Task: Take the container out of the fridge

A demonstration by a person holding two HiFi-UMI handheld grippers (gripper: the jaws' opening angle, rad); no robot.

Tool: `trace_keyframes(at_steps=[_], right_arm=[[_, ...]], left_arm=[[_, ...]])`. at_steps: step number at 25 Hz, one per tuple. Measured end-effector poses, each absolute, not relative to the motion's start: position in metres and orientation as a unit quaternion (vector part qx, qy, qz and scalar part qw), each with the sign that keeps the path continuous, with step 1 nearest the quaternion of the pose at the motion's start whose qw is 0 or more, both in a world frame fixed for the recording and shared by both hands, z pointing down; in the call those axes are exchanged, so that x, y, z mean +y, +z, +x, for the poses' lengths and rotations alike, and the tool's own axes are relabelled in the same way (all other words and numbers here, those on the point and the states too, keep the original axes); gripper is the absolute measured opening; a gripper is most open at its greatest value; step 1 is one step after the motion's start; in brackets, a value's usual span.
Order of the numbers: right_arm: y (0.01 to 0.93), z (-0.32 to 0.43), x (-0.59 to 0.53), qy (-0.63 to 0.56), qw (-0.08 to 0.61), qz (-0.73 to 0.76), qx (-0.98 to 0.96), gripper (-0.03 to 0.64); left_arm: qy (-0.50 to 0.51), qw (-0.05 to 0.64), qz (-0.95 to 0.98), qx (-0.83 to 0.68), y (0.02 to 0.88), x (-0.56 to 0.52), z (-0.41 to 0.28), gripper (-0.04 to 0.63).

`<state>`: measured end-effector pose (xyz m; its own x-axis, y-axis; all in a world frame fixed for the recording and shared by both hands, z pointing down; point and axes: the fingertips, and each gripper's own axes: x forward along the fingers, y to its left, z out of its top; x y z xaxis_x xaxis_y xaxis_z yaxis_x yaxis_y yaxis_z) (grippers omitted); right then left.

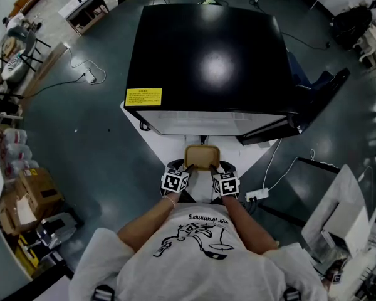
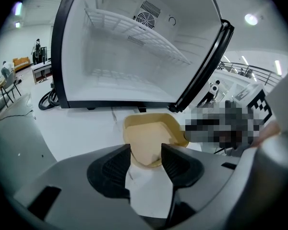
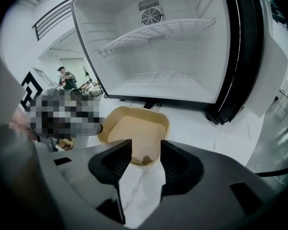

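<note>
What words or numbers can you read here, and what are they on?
Nothing can be read for sure.
Yellow label on the fridge top: print too small to read.
Shirt print: upside down, too blurred to read.
Marker cubes: black-and-white patterns, no words.

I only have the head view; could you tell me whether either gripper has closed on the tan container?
Observer: No. On the left gripper the jaws stand apart, with a corner of the container showing between them.
Operator: And the right one?
Observer: The right gripper is open too, at the container's near edge.
Operator: Is anything inside the fridge?
Observer: The wire shelf in the fridge shows nothing on it.
</note>
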<state>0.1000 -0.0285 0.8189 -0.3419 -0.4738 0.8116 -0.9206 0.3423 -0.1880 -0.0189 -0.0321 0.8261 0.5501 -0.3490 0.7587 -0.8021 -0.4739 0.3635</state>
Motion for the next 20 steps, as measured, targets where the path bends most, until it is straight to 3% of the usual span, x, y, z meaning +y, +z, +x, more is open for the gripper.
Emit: trace_keyframes(at_steps=[20], right_arm=[[0.777,0.103,-0.052,0.283,0.31,0.476,-0.773,0.176]], left_arm=[[0.278,0.343,0.81,-0.386,0.791,-0.052,-0.022,0.195]])
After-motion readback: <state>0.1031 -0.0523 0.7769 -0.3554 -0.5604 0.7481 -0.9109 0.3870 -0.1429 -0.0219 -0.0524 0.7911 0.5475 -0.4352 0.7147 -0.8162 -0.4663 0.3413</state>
